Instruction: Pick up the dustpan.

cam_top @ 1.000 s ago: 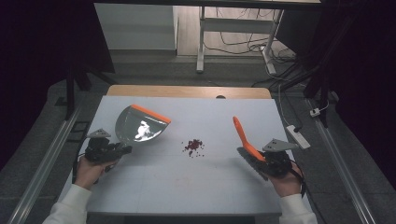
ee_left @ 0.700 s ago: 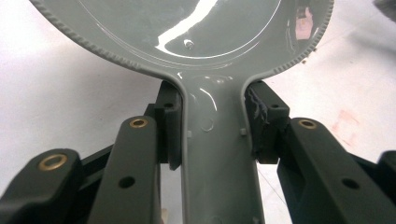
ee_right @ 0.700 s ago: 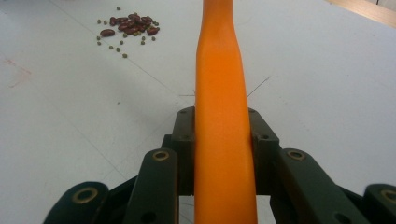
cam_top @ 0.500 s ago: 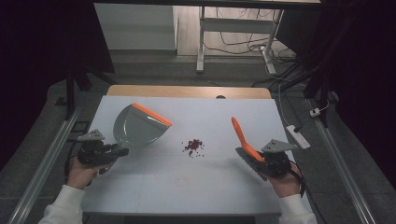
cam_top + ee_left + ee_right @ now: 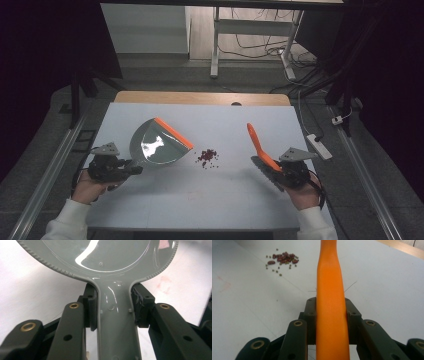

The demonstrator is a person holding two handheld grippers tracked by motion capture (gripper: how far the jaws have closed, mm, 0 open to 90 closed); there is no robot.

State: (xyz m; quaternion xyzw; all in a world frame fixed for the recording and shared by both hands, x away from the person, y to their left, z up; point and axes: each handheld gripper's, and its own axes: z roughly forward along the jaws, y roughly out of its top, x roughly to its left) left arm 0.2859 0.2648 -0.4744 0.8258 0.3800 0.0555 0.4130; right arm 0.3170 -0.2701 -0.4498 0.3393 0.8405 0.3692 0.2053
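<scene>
While a person's two hands rest at the near edge of the white table (image 5: 165,210), the left gripper (image 5: 131,169) stands clamped on the grey handle of the dustpan (image 5: 159,145), its pads pressing the handle's two sides just below where the pan widens, as the left gripper view shows (image 5: 113,322). At the right, the right gripper (image 5: 281,172) is closed on the orange handle of the brush (image 5: 261,148), the pads touching the handle on both sides in the right gripper view (image 5: 331,315); the dark bristles lie near the tabletop beside that gripper, and the handle slants up and away toward the far side. Between the two tools, well apart from each, a small heap of dark red beans (image 5: 207,157) lies on the table, with a few greenish grains scattered round it (image 5: 283,258). Compared with a second earlier, the dustpan has tipped and shifted slightly, its orange lip now angled toward the beans and its shiny inside facing up, with the left hand a little lower and nearer the table's left edge. The brush and right hand have kept their place, as have the beans.
</scene>
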